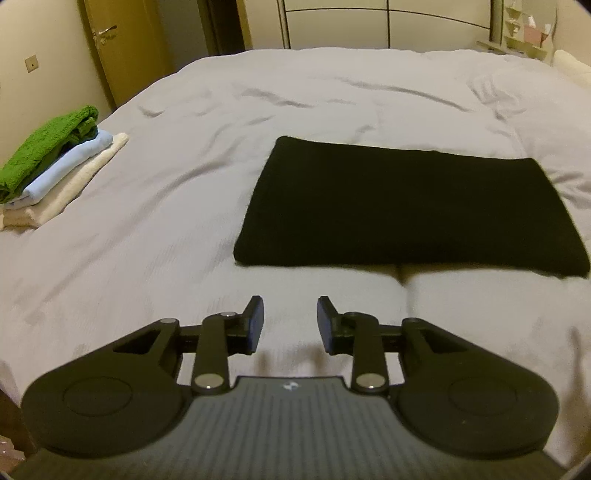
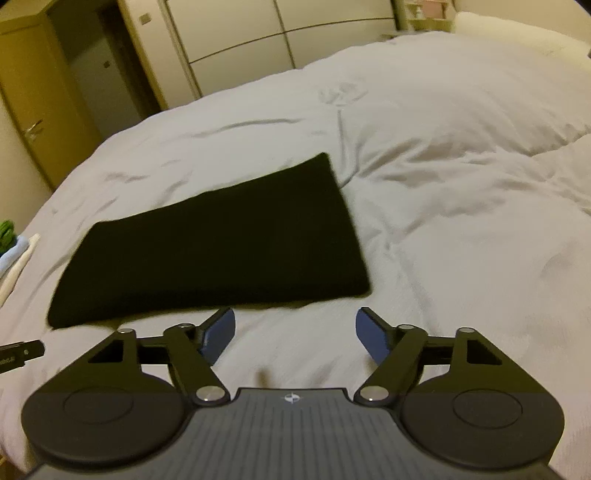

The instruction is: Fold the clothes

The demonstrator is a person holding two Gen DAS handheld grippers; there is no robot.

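Black and folded into a flat rectangle, the garment (image 1: 410, 206) lies on my pale grey duvet (image 1: 184, 192), a little right of centre in the left wrist view and stretching off to the left in the right wrist view (image 2: 210, 243). My left gripper (image 1: 290, 319) hovers over bare bedding just short of the garment's near edge, its fingers (image 1: 255, 321) parted with a moderate gap and nothing between them. My right gripper (image 2: 295, 332) sits near the garment's near right corner, not touching it, with its blue-padded fingers (image 2: 221, 332) spread wide and empty. Off at the left edge of the bed I can see a stack of folded items: a green towel (image 1: 44, 151) on top, a light blue piece (image 1: 70, 166) under it, and a cream one (image 1: 74, 188) at the bottom. That stack is well apart from the black garment. Beyond the bed stand a wooden door (image 1: 122, 48) at the left and white wardrobe panels (image 1: 388, 22) behind. A dark object (image 2: 20, 354) pokes in at the left edge of the right wrist view; I cannot tell what it is.
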